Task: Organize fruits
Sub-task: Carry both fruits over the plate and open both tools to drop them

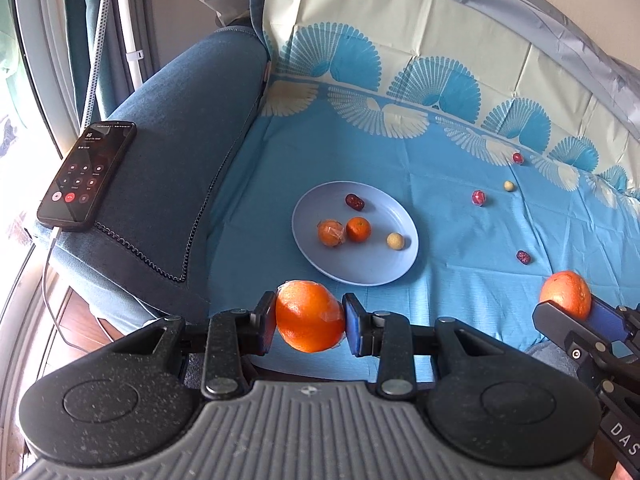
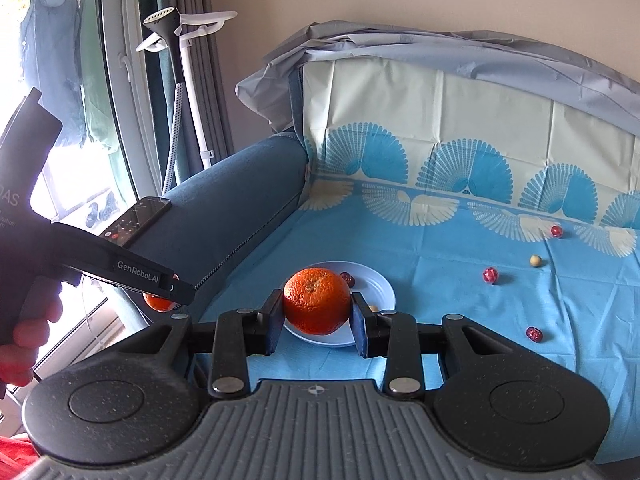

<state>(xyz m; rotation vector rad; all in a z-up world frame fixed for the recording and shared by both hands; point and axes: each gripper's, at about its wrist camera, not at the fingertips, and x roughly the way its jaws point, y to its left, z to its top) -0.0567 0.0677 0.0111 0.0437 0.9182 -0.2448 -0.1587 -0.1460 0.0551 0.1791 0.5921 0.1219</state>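
My left gripper (image 1: 310, 322) is shut on a plastic-wrapped orange (image 1: 310, 316), held above the sofa's front edge, short of the light blue plate (image 1: 384, 272). The plate holds two small oranges (image 1: 344, 231), a red date (image 1: 355, 201) and a pale round fruit (image 1: 395, 241). My right gripper (image 2: 316, 314) is shut on a bare orange (image 2: 316, 300), held above the near side of the plate (image 2: 384, 286). It also shows at the right edge of the left wrist view (image 1: 566, 294). Loose red dates (image 1: 479, 197) and a pale fruit (image 1: 509, 186) lie on the cloth to the right.
A blue patterned cloth (image 1: 460, 240) covers the sofa seat and backrest. A phone (image 1: 86, 174) with a cable lies on the blue armrest at left. A garment steamer (image 2: 188, 92) stands by the window behind the armrest.
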